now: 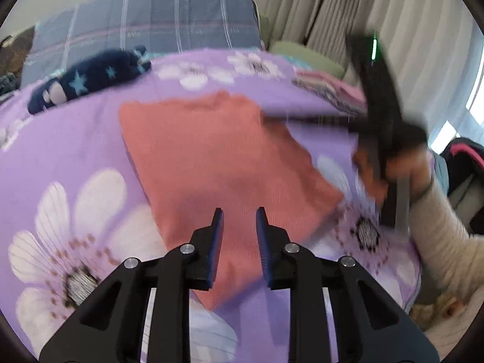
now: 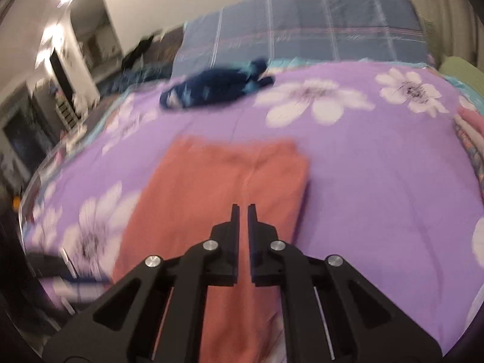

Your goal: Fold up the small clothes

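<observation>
A salmon-pink garment (image 1: 217,157) lies flat, folded into a long strip, on the purple flowered bedspread (image 1: 75,139). My left gripper (image 1: 239,213) hovers over its near end, jaws open a little and empty. The right gripper's body (image 1: 384,115) shows blurred at the right, held in a hand, its fingers over the garment's right edge. In the right wrist view the garment (image 2: 217,187) runs away from me and my right gripper (image 2: 243,208) is above it, jaws nearly closed with a thin gap, nothing between them.
A dark blue star-patterned garment (image 1: 87,81) lies at the back left of the bed; it also shows in the right wrist view (image 2: 211,90). A blue plaid pillow (image 1: 151,21) is behind. Folded clothes (image 1: 329,87) are stacked at the right. Curtains (image 1: 393,15) hang on the right.
</observation>
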Motion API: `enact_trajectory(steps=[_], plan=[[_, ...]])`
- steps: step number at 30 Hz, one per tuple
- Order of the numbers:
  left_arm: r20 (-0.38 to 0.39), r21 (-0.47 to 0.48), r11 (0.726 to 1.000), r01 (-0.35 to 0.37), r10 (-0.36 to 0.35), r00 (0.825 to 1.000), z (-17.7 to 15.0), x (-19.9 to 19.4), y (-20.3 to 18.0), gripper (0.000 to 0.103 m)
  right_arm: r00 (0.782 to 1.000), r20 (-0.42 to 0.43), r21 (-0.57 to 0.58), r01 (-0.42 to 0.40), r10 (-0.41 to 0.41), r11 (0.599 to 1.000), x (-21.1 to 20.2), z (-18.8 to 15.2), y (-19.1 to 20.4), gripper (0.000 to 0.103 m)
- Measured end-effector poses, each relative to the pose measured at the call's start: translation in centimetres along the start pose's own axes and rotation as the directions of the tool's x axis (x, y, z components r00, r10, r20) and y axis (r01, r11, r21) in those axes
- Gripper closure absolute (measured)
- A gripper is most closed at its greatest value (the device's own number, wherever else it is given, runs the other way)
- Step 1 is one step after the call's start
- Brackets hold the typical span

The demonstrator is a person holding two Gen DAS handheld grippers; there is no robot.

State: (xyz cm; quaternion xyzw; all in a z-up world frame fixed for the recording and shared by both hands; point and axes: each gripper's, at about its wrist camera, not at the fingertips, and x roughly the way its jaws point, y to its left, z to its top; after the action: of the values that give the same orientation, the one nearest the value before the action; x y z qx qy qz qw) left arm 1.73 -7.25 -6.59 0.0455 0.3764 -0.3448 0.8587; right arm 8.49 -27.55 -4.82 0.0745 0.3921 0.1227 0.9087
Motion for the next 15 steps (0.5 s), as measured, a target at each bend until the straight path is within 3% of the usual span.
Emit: enact_trajectory(steps=[3, 5, 6, 10, 12, 15], plan=[[-0.016, -0.018, 0.997, -0.071, 0.071, 0.997, 0.4, 1.9, 1.6, 0.079, 0.996, -0.061, 0.011, 0.064, -0.063, 0.998, 3.2, -2.0, -0.6, 0.101], [-0.124, -0.039, 0.995, -0.089, 0.084, 0.989, -0.9, 5.2, 3.1, 0.08, 0.998, -0.048, 0.056, 0.036, -0.034, 0.998, 3.1, -2.0, -1.1, 0.101], [-0.082, -0.034, 0.996, -0.084, 0.081, 0.993, -1.3, 4.9, 2.9, 0.08, 0.998, -0.049, 0.071, 0.028, -0.025, 0.997, 3.0, -1.9, -1.3, 0.101], [-0.088, 0.016, 0.988, -0.151, 0.151, 0.985, -1.6, 3.8, 1.3, 0.078, 0.999, -0.039, 0.07, 0.026, -0.024, 0.997, 3.0, -2.0, -1.2, 0.101], [-0.087, 0.008, 0.99, -0.139, 0.139, 0.986, -1.2, 2.8, 1.2, 0.078, 0.999, -0.024, 0.077, 0.033, -0.032, 0.996, 2.2, -2.0, -1.0, 0.101], [-0.004, -0.03, 0.996, -0.086, 0.086, 0.996, 0.7, 0.7, 2.1, 0.078, 0.999, 0.038, 0.068, 0.026, -0.029, 0.997, 0.0, -2.1, -0.9, 0.098]])
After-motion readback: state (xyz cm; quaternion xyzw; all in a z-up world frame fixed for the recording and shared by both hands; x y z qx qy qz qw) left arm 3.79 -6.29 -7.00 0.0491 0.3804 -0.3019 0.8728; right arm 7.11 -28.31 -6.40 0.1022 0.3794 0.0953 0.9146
